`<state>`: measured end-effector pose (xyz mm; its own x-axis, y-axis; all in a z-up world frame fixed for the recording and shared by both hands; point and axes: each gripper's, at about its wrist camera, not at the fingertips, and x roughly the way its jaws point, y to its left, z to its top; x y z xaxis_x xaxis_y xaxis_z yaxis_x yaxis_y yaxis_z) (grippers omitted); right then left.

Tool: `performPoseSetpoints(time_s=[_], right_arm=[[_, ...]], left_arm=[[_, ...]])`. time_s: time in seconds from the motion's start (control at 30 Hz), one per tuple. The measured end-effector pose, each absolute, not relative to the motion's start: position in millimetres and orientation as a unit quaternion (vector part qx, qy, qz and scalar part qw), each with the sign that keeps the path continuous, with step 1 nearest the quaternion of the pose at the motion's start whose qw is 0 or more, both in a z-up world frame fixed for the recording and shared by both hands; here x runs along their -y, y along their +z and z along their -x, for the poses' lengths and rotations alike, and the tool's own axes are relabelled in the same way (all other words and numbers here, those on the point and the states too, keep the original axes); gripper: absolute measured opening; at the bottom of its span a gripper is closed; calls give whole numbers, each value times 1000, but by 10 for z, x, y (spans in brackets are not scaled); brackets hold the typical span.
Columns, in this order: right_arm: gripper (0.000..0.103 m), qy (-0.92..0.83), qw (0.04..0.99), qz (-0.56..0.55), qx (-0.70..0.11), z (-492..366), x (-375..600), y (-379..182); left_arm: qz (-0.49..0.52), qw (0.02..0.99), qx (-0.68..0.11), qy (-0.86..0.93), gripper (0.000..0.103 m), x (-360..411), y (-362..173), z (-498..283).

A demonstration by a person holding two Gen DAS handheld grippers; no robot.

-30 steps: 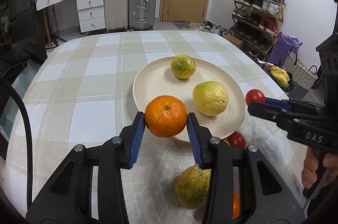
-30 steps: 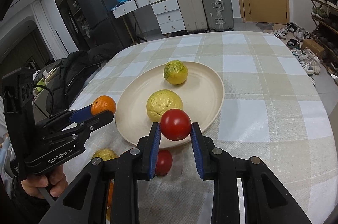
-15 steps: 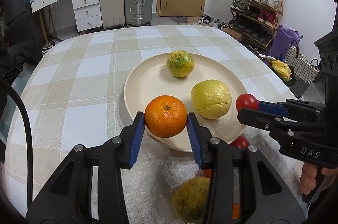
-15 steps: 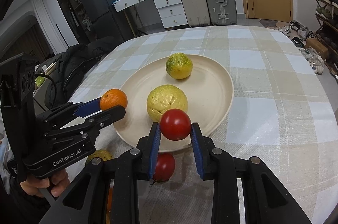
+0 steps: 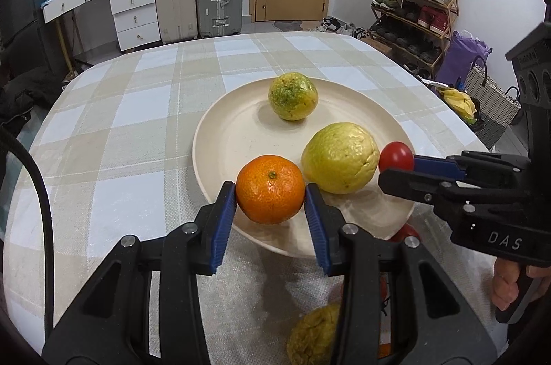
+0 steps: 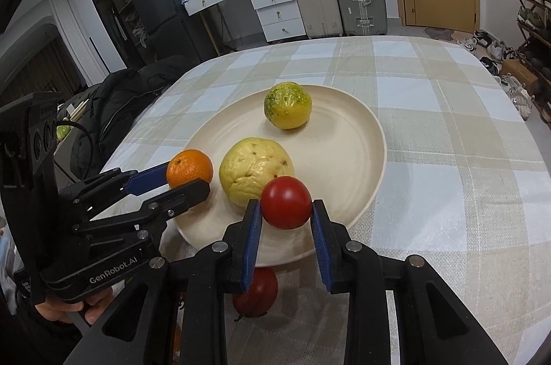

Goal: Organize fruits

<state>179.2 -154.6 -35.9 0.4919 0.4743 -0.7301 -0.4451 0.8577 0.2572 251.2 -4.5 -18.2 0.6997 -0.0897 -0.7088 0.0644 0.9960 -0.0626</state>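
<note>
The left claw (image 5: 270, 204) is clenched on the orange (image 5: 270, 189), and the right claw (image 6: 286, 222) is clenched on the tomato (image 6: 286, 202). Both have come forward and lower, now over the near rim of the plate (image 5: 220, 137), so release seems close. The yellow fruit (image 5: 339, 158) sits between them, leaving little room; the far side of the plate is freer.
</note>
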Motion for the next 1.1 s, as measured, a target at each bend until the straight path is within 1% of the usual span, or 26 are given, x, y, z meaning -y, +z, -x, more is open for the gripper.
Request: performPoseSetpoints(time_s=[0.43, 0.63, 0.67, 0.7, 0.77, 0.83, 0.87, 0.9, 0.93, 0.97, 1.0, 1.07, 1.1], right_arm=[[30, 254, 867, -18, -428, -1979, 1589, -387], [31, 256, 865, -42, -429, -1997, 1659, -380], [34, 255, 866, -42, -428, -1985, 1667, -372], [42, 256, 867, -41, -425, -1957, 1670, -355], [53, 258, 873, -35, -412, -1882, 1675, -308], [59, 246, 881, -23, -403, -1797, 1683, -258], [67, 244, 883, -21, -401, -1764, 1691, -244], [78, 244, 883, -21, -400, -1719, 1707, -229], [84, 244, 884, -22, -398, -1684, 1724, -217], [94, 243, 885, -24, -395, -1638, 1745, -201], [99, 239, 888, -25, -391, -1595, 1769, -183], [102, 232, 895, -28, -380, -1508, 1819, -140], [103, 230, 897, -30, -377, -1464, 1844, -118]], left_arm=[[20, 919, -391, -47, 38, 57, -214, -2586], [8, 921, -386, -43, 38, 78, -211, -2552], [9, 922, -385, -42, 39, 73, -205, -2537], [12, 923, -381, -43, 40, 63, -190, -2512], [17, 926, -374, -45, 53, 46, -146, -2447], [19, 932, -360, -41, 75, 22, -80, -2347], [22, 935, -351, -40, 78, 7, -35, -2275], [24, 938, -343, -40, 83, -7, -1, -2217], [27, 940, -339, -39, 85, -24, 35, -2154], [29, 941, -336, -39, 85, -42, 65, -2092], [30, 941, -334, -38, 86, -61, 94, -2030], [33, 943, -329, -37, 93, -90, 153, -1899], [33, 944, -326, -36, 103, -95, 184, -1832]])
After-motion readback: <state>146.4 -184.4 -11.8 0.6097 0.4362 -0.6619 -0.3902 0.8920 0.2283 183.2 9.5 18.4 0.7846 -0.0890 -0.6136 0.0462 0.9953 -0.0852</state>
